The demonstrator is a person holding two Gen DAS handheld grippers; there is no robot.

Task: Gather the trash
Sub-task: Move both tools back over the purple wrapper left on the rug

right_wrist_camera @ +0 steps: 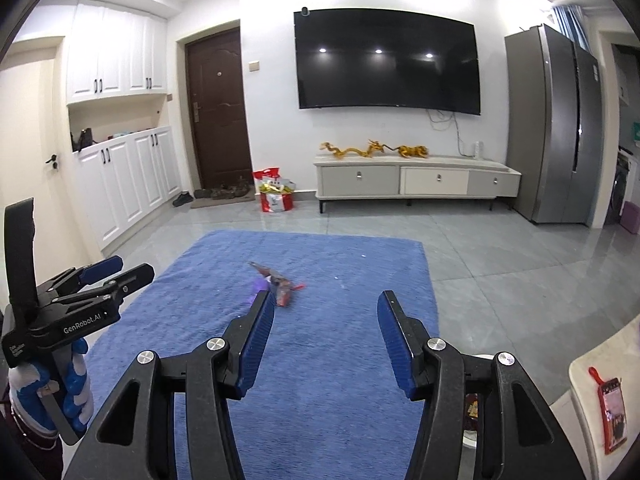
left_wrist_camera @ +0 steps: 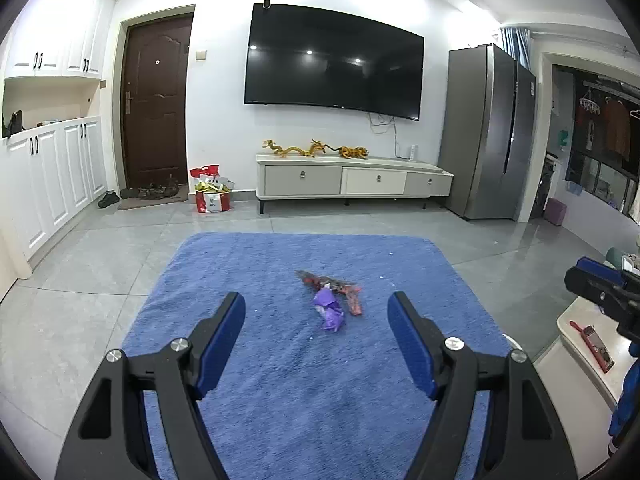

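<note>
A crumpled purple wrapper (left_wrist_camera: 329,309) and a red wrapper (left_wrist_camera: 340,286) lie together in the middle of a blue rug (left_wrist_camera: 280,380). My left gripper (left_wrist_camera: 316,304) is open and empty, above the rug, just short of the wrappers. My right gripper (right_wrist_camera: 324,304) is open and empty, to the right of the wrappers (right_wrist_camera: 280,286); its left finger hides part of the purple one (right_wrist_camera: 259,286). The left gripper also shows in the right wrist view (right_wrist_camera: 116,270), and the right gripper in the left wrist view (left_wrist_camera: 592,276).
Grey tile floor (left_wrist_camera: 100,264) surrounds the rug. A TV cabinet (left_wrist_camera: 352,180), a fridge (left_wrist_camera: 488,132) and a red-and-white bag (left_wrist_camera: 212,196) stand at the far wall. A pale table with a red item (right_wrist_camera: 612,412) is at the right. A white bin rim (right_wrist_camera: 476,360) shows under my right gripper.
</note>
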